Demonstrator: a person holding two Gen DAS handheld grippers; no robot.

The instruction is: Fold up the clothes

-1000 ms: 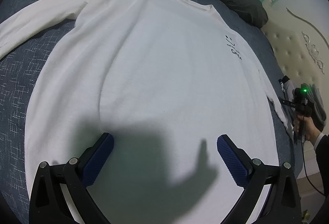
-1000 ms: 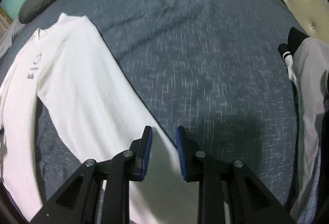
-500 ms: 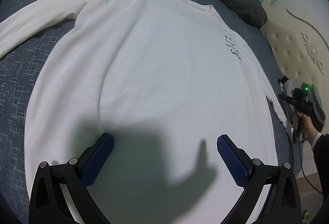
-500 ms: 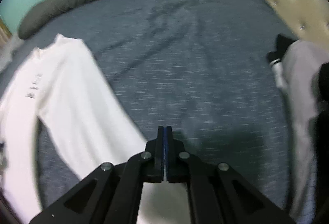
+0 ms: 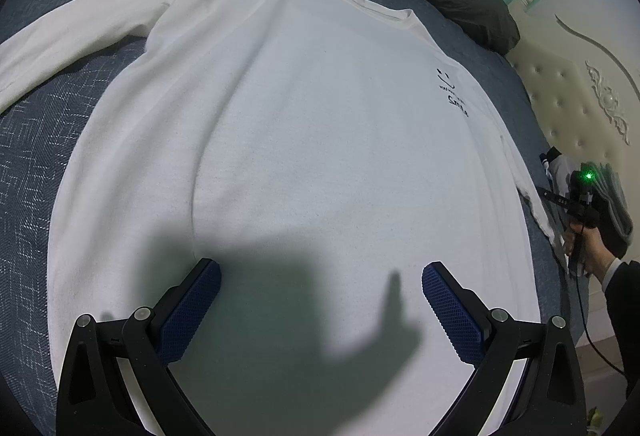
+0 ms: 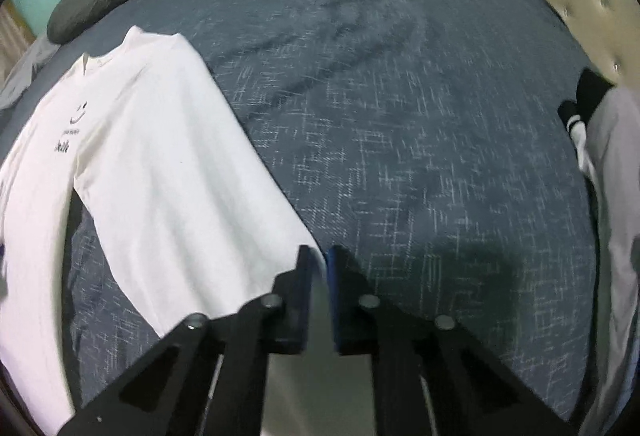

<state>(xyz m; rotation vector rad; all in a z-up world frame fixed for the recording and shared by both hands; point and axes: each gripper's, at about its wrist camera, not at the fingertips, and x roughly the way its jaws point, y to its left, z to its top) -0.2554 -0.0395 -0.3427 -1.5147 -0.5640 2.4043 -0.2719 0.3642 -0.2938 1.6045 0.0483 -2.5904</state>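
Right tongs [image 6: 318, 268] now clamped on white sleeve [image 6: 180, 195], left tongs [image 5: 320, 300] spread

Both grippers share one build: black triangular-framed arms with silver screws and blue cross-hatched pads [image 5: 192, 312]. In the left view, the right gripper [image 5: 550, 193] carries a green light and a trailing black cable; the hand [image 5: 588, 252] shows a dark sleeve over a white cuff.

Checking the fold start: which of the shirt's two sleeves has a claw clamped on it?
The sleeve on the logo side; the right claw pinches its cuff.
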